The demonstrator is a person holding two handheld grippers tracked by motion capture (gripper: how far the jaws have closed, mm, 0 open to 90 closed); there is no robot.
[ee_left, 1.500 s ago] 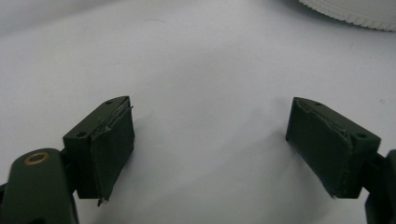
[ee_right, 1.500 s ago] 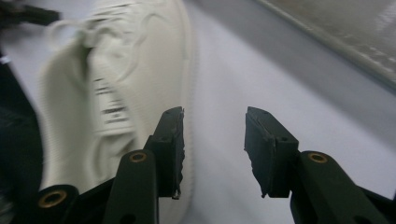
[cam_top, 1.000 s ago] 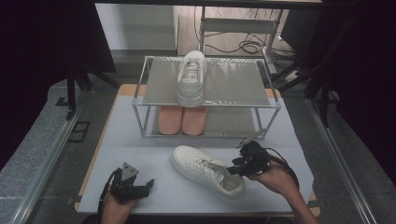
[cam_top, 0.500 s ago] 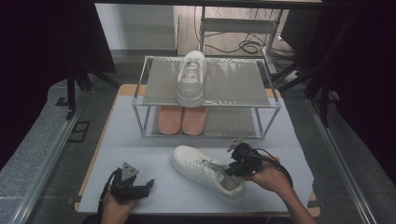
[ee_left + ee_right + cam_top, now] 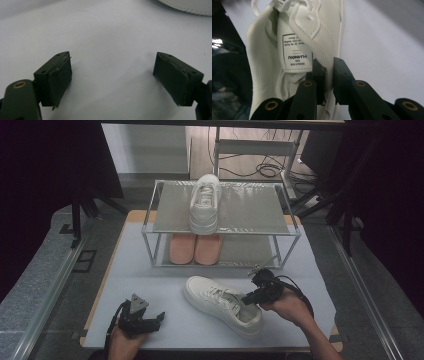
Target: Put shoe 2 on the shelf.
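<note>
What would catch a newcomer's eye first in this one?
The white sneaker lying on the table's near part, its collar pinched by the right gripper, whose jaws have just been closing. Behind it, a metal shoe rack holds its mate on top and pink slippers below.

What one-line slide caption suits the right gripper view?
Right tool pinches the side wall of a white sneaker lying on the table.

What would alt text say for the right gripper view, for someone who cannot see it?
The right gripper pinches the padded side wall of a white sneaker at its opening, one black jaw inside the shoe and one outside. A printed label shows on the tongue, and the shoe lies on a pale table.
</note>
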